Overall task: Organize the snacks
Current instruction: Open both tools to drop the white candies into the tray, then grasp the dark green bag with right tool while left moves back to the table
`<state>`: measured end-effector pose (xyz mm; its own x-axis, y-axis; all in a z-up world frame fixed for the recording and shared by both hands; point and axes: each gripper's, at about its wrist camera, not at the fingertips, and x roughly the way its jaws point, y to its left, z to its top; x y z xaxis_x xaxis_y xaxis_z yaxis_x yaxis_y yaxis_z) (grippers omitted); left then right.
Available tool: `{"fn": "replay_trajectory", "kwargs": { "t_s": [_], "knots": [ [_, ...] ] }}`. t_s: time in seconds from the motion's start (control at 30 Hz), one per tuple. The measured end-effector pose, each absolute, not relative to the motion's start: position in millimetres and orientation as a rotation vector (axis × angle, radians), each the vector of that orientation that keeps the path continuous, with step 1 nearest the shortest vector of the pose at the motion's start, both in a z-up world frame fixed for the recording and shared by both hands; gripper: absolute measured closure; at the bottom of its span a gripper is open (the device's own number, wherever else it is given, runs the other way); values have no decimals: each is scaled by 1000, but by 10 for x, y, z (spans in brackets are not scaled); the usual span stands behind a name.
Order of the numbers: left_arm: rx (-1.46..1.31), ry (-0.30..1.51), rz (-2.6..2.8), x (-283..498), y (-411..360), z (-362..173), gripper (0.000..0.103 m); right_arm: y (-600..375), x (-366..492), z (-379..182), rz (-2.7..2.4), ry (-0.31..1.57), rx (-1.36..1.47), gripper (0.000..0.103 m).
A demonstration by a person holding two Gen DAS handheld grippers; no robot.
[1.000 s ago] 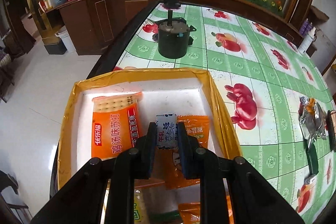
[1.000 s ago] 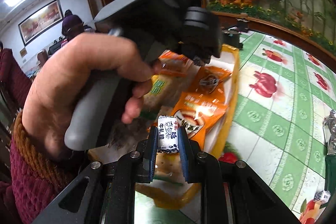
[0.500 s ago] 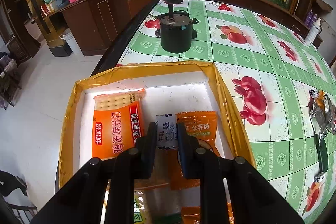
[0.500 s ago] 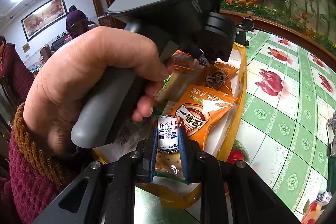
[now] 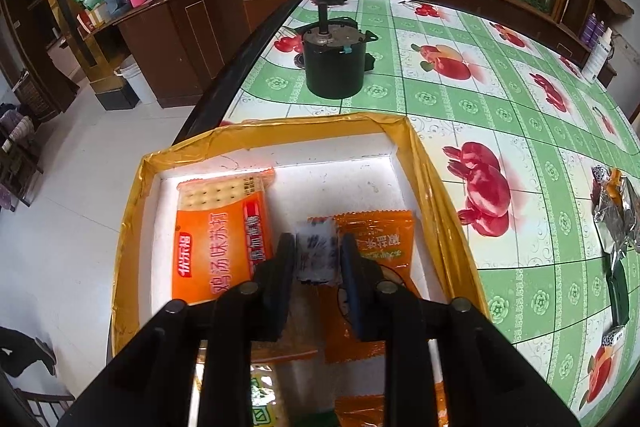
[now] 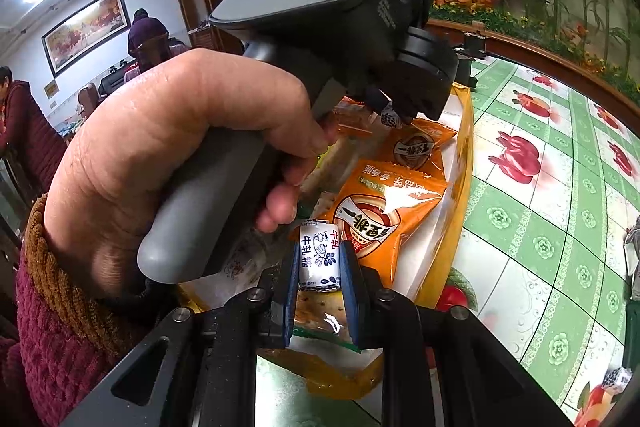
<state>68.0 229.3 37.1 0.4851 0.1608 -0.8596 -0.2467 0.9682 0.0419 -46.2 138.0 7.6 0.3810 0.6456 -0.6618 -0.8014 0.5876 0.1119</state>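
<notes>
In the left wrist view my left gripper (image 5: 318, 259) hangs low inside a white foam box with a yellow taped rim (image 5: 436, 187). Its jaws are opening, and a small white wrapped candy (image 5: 317, 255) sits blurred between them, loose from the pads. An orange cracker pack (image 5: 218, 239) lies to its left and an orange snack packet (image 5: 380, 239) to its right. In the right wrist view my right gripper (image 6: 319, 263) is shut on a second white milk candy (image 6: 319, 255) at the box's near end. A hand (image 6: 180, 155) holding the left gripper's grey handle fills the view ahead.
A black cylindrical motor (image 5: 334, 63) stands on the green fruit-patterned tablecloth beyond the box. Crumpled silver wrappers (image 5: 616, 219) and a loose candy (image 6: 618, 381) lie to the right. The table's dark edge (image 5: 224, 75) runs along the left, above the floor. People sit in the background.
The left jaws have spread apart and the candy between them has blurred and slid lower toward the box floor. The right gripper still holds its candy in the same place.
</notes>
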Motion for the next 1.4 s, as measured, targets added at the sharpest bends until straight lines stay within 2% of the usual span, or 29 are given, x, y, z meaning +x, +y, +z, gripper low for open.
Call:
{"fn": "replay_trajectory", "kwargs": {
  "t_s": [0.03,0.1,0.3,0.43,0.47,0.7,1.13,1.4],
  "knots": [
    [-89,1034,247,683,2284,372,61,1382,-470,75,935,726,-245,80],
    [-75,1031,257,684,2269,374,53,1388,-482,77,937,727,-249,79],
    [-100,1025,255,673,2299,398,52,1384,-488,89,940,724,-243,76],
    [-134,1004,251,651,2336,449,52,1335,-485,134,933,702,-218,49],
    [-150,991,251,638,2357,477,51,1311,-488,159,928,688,-209,45],
    [-254,887,276,533,2524,662,43,1183,-422,245,920,667,-146,45],
    [-250,864,261,521,2463,719,43,874,-182,311,854,695,-23,45],
    [-236,805,178,494,2260,858,43,110,167,441,711,679,106,45]
  ]
}}
